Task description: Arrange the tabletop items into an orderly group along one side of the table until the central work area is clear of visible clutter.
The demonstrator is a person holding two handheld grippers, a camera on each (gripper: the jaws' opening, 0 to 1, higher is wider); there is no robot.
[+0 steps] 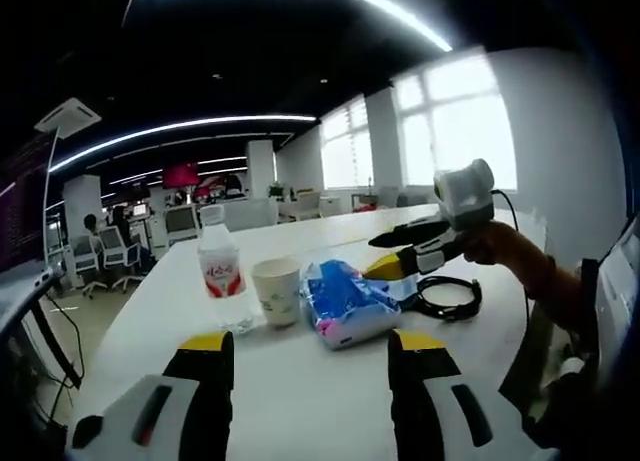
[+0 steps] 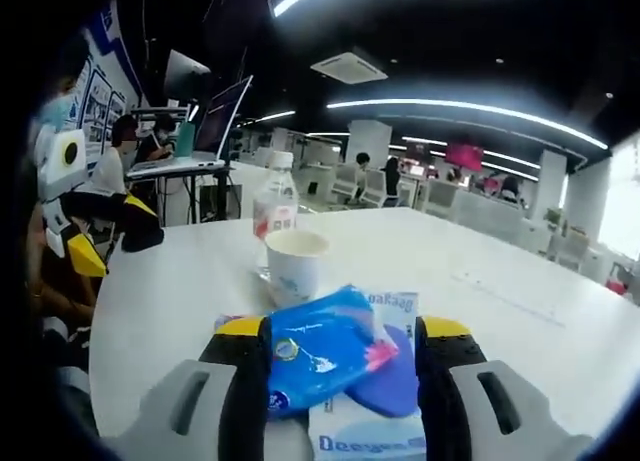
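On the white table a clear water bottle with a red label, a paper cup and a crumpled blue plastic packet stand in a row. My left gripper hovers open in front of them with nothing between its jaws. My right gripper comes in from the right at the packet. In the right gripper view the blue packet lies on a white printed pack between the wide-apart jaws of my right gripper. Behind it are the cup and bottle. The left gripper is at the left.
A coiled black cable lies right of the packet near the table's edge. A person's hand holds the right gripper. A laptop on a stand and office chairs stand beyond the table, whose far side is bare.
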